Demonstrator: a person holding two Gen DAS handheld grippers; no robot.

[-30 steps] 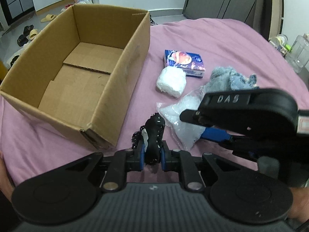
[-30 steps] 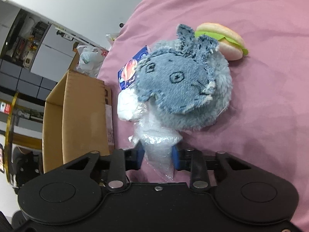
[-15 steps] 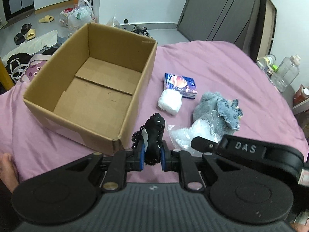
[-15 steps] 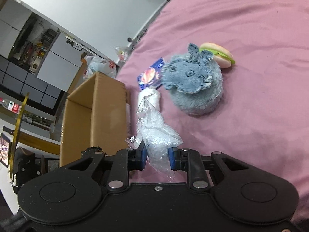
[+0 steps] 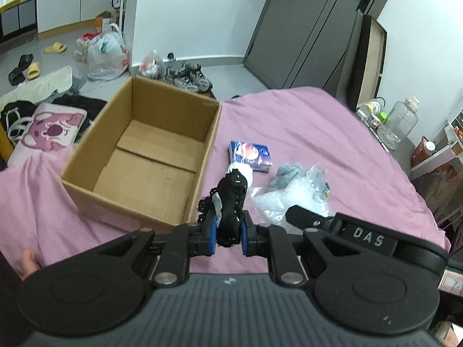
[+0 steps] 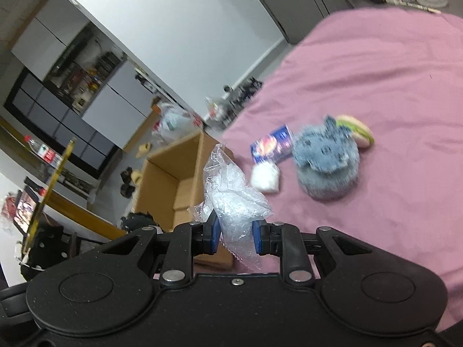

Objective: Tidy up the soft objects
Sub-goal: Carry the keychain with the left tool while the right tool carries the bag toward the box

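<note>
Our left gripper (image 5: 228,229) clenches a black fabric bundle (image 5: 230,199) beside the cardboard box (image 5: 144,156); our right gripper (image 6: 235,235) grips a clear plastic bag (image 6: 231,193) above the bed (image 6: 390,86).

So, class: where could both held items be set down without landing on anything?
The cardboard box floor is bare. Pink sheet beyond the tissue pack is bare too. Crowded: tissue pack, white bundle, grey plush, burger toy.

The cardboard box (image 5: 144,156) lies open-topped with a bare floor, so a gripper could drop straight in over its walls. Beside it, the tissue pack (image 5: 251,156), white bundle (image 6: 265,178) and grey plush (image 6: 327,162) crowd the bed (image 5: 318,133); beyond them the sheet looks free, though blurred.
</note>
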